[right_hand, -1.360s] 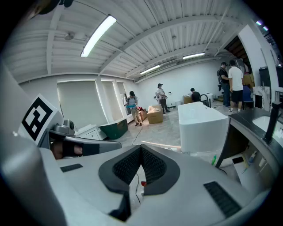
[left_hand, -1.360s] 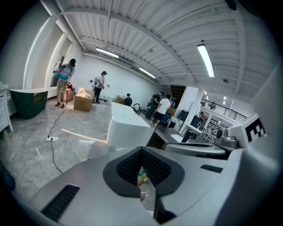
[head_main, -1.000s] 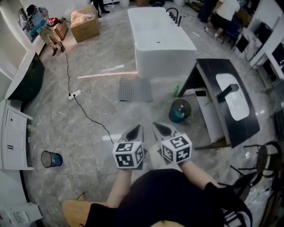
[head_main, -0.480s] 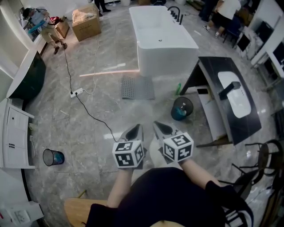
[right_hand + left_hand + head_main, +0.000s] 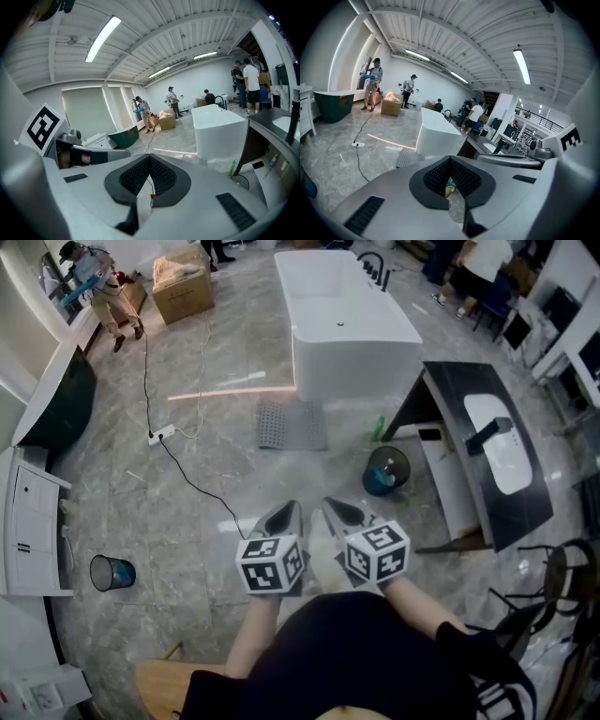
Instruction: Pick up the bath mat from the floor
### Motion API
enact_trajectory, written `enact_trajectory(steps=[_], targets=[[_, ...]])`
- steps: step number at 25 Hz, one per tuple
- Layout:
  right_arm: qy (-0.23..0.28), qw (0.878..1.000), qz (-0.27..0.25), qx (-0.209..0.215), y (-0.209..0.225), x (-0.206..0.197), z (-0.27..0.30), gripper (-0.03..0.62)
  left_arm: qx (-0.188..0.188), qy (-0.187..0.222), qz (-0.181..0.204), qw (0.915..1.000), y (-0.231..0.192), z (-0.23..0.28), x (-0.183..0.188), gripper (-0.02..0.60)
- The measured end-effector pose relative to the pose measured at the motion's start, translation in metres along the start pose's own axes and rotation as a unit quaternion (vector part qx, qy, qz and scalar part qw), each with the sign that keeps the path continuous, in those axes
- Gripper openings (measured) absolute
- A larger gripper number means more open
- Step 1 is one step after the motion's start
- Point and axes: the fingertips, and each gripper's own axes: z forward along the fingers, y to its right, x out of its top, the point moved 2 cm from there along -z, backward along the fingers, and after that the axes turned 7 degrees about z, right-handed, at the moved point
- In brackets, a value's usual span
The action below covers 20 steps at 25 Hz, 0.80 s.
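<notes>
The bath mat is a grey perforated rectangle lying flat on the marble floor, just in front of the white bathtub. It also shows low in the left gripper view as the mat and in the right gripper view as the mat. My left gripper and right gripper are held side by side near my body, well short of the mat. Both point toward it. Each has its jaws shut with nothing between them, as the left gripper and right gripper views show.
A black vanity with a white basin leans at the right, with a teal bucket beside it. A power strip and black cable cross the floor at left. A mesh bin, cardboard box and people stand farther off.
The mat and bathtub have slid slightly lower and to the right in the head view. The person at far left has walked on. Both grippers keep their place and stay shut.
</notes>
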Motion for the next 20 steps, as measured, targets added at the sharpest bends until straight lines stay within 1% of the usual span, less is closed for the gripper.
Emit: enact_trajectory(steps=[9,14,20], targets=[[-0.001,1.0,0.001,0.003,0.02,0.026,0.04,0.012,0.004,-0.006,-0.002,1.0,-0.023,0.034,0.021,0.0],[0.001,1.0,-0.003,0.003,0.04,0.052,0.063,0.012,0.008,-0.003,-0.003,1.0,-0.033,0.062,0.044,0.0],[0.0,1.0,0.001,0.006,0.063,0.089,0.09,0.012,0.017,-0.009,-0.01,0.9998,-0.05,0.096,0.073,0.0]])
